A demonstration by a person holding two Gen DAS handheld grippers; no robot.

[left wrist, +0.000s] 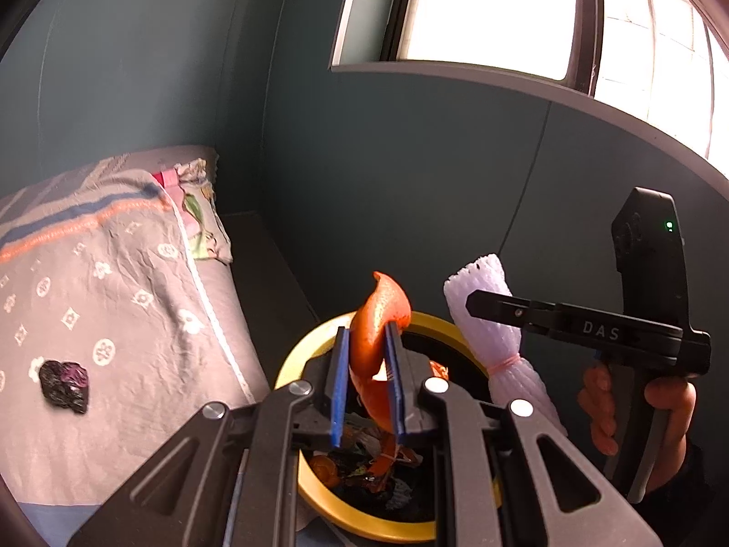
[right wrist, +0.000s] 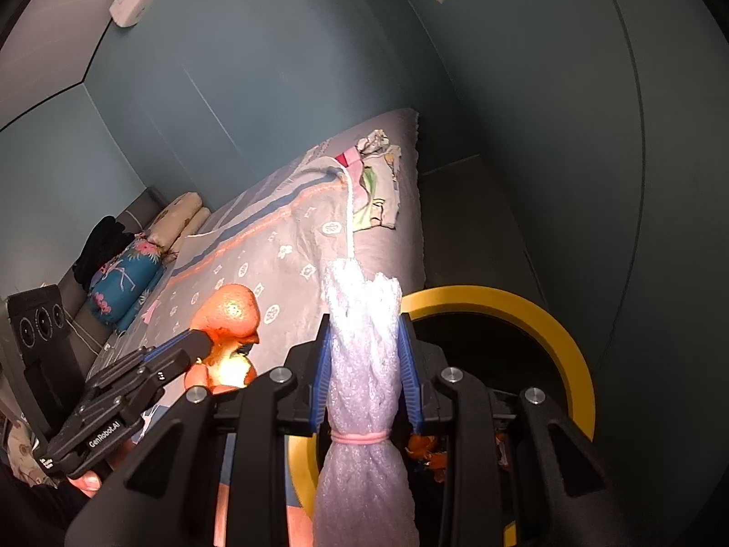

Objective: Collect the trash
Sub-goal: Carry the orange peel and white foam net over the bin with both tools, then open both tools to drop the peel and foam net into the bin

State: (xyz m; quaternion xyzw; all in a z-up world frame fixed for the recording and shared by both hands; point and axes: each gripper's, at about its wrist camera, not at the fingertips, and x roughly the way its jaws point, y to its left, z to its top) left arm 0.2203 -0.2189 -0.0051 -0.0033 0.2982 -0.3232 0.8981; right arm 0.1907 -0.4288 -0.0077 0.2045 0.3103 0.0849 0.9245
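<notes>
Left hand-held gripper (left wrist: 368,360) clamps a curled strip of orange peel (left wrist: 380,314), glossy and pitted, directly above the yellow-rimmed bin (left wrist: 291,364), placed so that a release would drop it inside. Right hand-held gripper (right wrist: 364,364) grips a white foam fruit net (right wrist: 364,364), soft, meshed and cinched by a pink rubber band (right wrist: 362,437), beside and partly over the same rim for the same reason. Peel scraps already lie in the bin's dark interior. A crumpled dark wrapper (left wrist: 64,385) rests uncollected on the patterned bed (left wrist: 136,319), well apart from the bin
</notes>
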